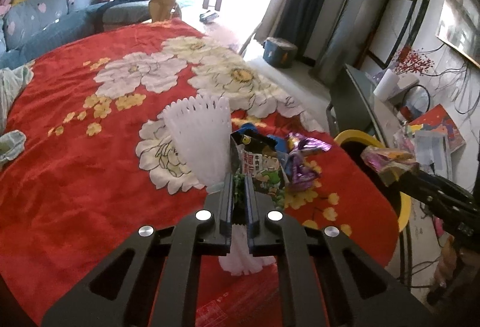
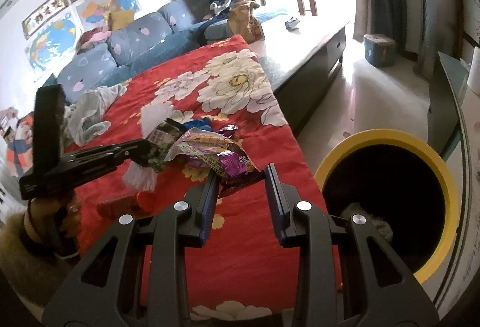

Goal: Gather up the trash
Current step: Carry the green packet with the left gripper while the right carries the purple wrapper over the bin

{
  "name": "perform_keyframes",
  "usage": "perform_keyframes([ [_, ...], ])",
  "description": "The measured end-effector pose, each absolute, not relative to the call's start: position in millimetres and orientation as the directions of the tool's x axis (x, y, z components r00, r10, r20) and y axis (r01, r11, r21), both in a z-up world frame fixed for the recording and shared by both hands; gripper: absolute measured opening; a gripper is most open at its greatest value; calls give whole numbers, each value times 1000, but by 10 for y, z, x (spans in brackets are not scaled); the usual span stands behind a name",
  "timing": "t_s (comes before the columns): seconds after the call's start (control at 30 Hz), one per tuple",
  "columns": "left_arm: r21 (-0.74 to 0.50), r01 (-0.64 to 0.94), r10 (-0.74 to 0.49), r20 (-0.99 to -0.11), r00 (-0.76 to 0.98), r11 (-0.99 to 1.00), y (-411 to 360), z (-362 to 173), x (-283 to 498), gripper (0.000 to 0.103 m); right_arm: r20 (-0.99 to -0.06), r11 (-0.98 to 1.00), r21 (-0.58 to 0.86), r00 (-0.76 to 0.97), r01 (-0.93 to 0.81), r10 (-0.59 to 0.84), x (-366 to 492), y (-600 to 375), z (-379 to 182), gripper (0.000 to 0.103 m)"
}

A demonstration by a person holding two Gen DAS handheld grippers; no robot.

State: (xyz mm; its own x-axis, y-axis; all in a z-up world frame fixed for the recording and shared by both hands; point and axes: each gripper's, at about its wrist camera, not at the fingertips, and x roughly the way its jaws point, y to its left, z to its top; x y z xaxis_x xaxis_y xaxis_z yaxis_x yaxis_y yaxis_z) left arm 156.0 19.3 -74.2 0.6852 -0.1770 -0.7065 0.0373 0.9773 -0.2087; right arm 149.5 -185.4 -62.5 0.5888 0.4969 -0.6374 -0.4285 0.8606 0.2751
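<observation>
Wrappers: two crinkled foil ones in your claws, more beyond on the plush red blanket. Left gripper pinched on the green wrapper; right gripper clamps the purple wrapper, left of the round yellow-rimmed bin.

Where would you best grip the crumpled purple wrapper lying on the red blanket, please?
Pinch the purple wrapper by its upturned end, coming from above on the yellow bin side: that end stands clear of the blanket, while the other side abuts the green packet.
</observation>
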Motion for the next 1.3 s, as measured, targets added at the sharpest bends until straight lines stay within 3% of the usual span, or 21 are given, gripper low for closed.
perform_keyframes([
  [0.53,-226,144,-255,-613,747,963,-144,-234,1436,6,-605,885,288,647,-364,463,1580,-2152,-535,25],
  [1.3,-181,287,-337,-607,720,941,-879,-165,1479,6,-582,924,326,727,-202,365,1707,-2778,-534,25],
])
